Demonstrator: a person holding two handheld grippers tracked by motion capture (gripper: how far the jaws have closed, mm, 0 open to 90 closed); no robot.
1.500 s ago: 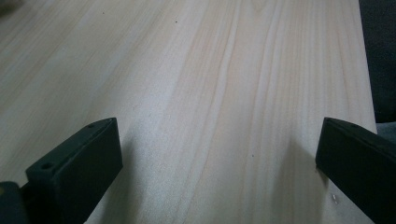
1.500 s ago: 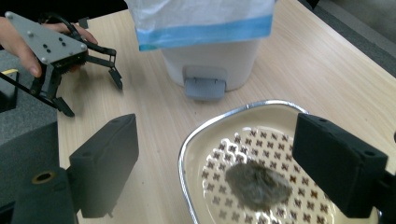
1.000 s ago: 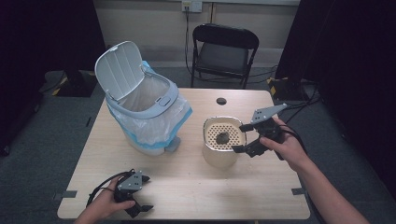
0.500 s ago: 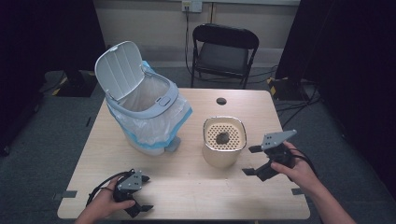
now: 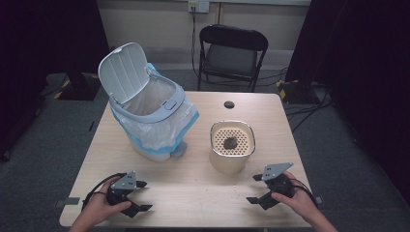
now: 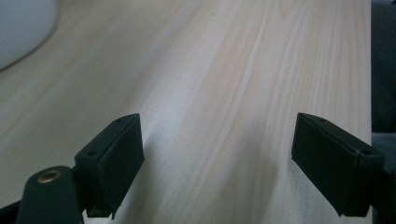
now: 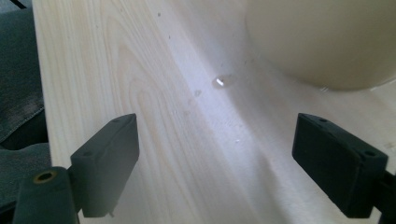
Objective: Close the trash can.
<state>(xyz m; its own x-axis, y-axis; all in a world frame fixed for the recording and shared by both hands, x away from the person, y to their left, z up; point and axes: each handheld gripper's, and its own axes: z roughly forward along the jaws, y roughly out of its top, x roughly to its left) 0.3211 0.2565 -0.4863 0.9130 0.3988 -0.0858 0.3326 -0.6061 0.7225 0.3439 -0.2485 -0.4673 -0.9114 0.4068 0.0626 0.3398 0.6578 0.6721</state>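
Both grippers, left [image 5: 141,195] and right [image 5: 255,189], rest near the table [image 5: 203,193] front edge, jaws apart and empty, apparently parked. The left's jaws have just been closing on nothing. The strainer pot [image 5: 232,147] stands just beyond the right gripper, a dark lump [image 5: 230,142] inside; bin [image 5: 147,116] open to its left.

- The left gripper [image 5: 137,195] sits low at the near left in the left hand [image 5: 99,210]; its jaws have just been closing, yet stand apart with nothing between
- The right gripper [image 5: 255,189] rests low in the right hand [image 5: 295,198]; jaws spread wide, empty
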